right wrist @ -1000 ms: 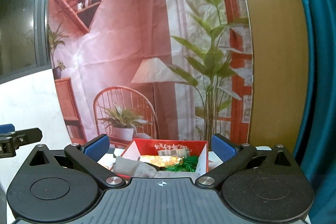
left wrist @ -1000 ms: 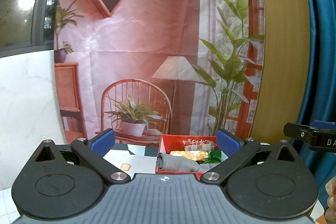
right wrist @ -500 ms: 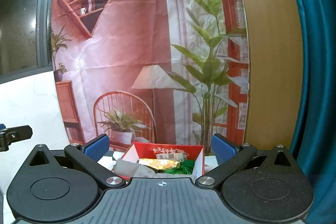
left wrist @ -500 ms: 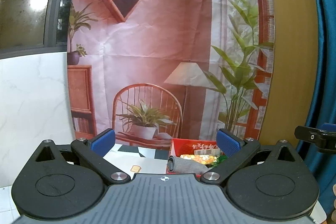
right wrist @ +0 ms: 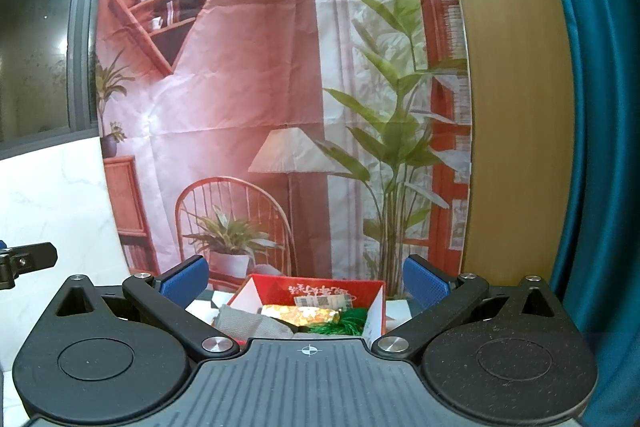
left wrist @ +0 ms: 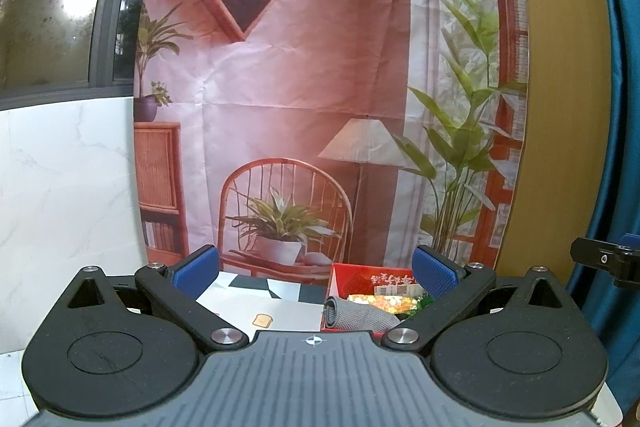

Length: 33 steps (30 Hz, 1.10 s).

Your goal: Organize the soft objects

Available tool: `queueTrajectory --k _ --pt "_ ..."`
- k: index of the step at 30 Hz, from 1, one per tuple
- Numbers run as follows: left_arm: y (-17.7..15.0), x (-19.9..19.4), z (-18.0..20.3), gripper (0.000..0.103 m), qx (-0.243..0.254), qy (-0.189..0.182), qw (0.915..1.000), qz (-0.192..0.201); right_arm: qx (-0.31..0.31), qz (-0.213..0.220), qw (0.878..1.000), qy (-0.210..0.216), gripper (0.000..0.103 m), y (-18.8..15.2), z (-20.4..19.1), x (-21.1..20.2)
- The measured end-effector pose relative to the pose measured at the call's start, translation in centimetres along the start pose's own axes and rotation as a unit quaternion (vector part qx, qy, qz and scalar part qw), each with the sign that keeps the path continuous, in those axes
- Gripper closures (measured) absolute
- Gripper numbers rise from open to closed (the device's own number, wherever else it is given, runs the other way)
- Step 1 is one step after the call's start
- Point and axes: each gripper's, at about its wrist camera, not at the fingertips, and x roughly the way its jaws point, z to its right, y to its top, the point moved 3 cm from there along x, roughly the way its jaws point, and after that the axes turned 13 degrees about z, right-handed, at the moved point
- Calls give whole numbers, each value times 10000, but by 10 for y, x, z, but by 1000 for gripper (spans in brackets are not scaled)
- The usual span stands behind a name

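A red box (left wrist: 352, 277) (right wrist: 276, 291) stands on the table ahead of both grippers. A rolled grey cloth (left wrist: 356, 315) (right wrist: 248, 325) hangs over its near rim, with a gold patterned pouch (left wrist: 380, 304) (right wrist: 304, 315) and a green tassel (right wrist: 348, 323) inside. My left gripper (left wrist: 316, 269) is open and empty, held back from the box, which lies low and to the right between its blue pads. My right gripper (right wrist: 306, 277) is open and empty too, with the box centred between its fingers. Each gripper's tip shows at the edge of the other's view.
A printed backdrop (left wrist: 320, 87) of a room hangs right behind the box. A wooden panel (right wrist: 512, 107) and a teal curtain (right wrist: 592, 147) stand to the right, a white marble wall (left wrist: 60, 187) to the left. A patterned white mat (left wrist: 260, 307) covers the table.
Both grippers have pulled back and tilted upward, so the red box sits lower and smaller in both views. Neither gripper's opening has changed.
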Motion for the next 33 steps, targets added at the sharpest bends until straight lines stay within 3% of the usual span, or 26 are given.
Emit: queueTrajectory --k 33 --pt "1 0 -7 0 -26 93 10000 -19 -18 3 10000 -3 0 0 1 -1"
